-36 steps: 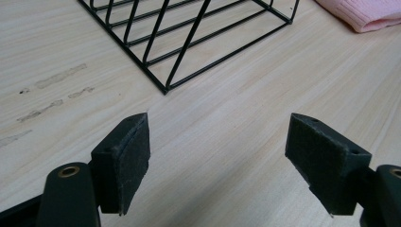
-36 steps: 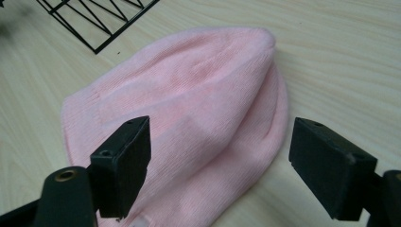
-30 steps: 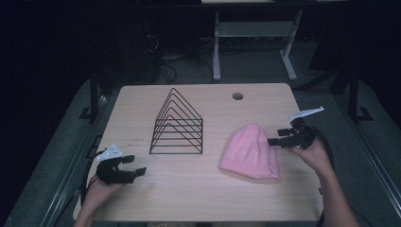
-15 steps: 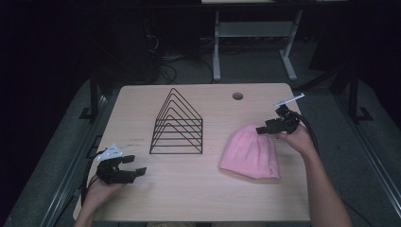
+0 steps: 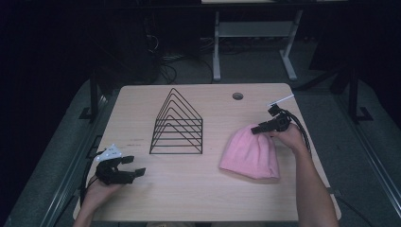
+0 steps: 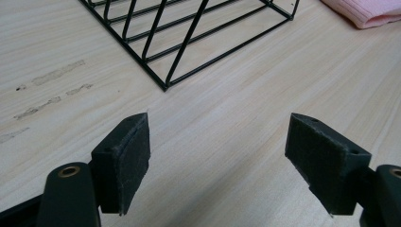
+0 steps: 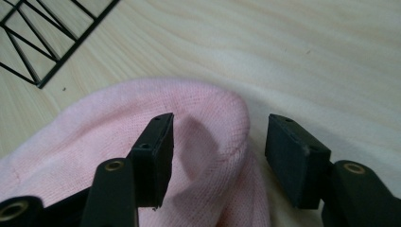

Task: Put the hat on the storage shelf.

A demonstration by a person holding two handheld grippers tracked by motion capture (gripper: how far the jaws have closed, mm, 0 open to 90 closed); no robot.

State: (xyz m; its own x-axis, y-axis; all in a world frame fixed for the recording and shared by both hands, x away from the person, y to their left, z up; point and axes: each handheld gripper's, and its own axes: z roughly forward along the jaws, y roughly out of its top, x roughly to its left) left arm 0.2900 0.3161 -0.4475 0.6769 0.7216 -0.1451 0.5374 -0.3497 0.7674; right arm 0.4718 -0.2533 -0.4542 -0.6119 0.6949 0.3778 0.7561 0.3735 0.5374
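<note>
One soft pink knit hat [image 5: 250,151], rounded crown.

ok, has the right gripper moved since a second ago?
Yes. The right gripper has moved left toward the black wire rack, onto the top edge of the pink knitted beanie, its jaws closing around a fold.

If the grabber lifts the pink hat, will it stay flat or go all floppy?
Probably floppy: the pink hat is soft knit and already bunches into a fold between the jaws of the right gripper. It looks light, and the fuzzy fabric likely won't slip from the pads.
</note>
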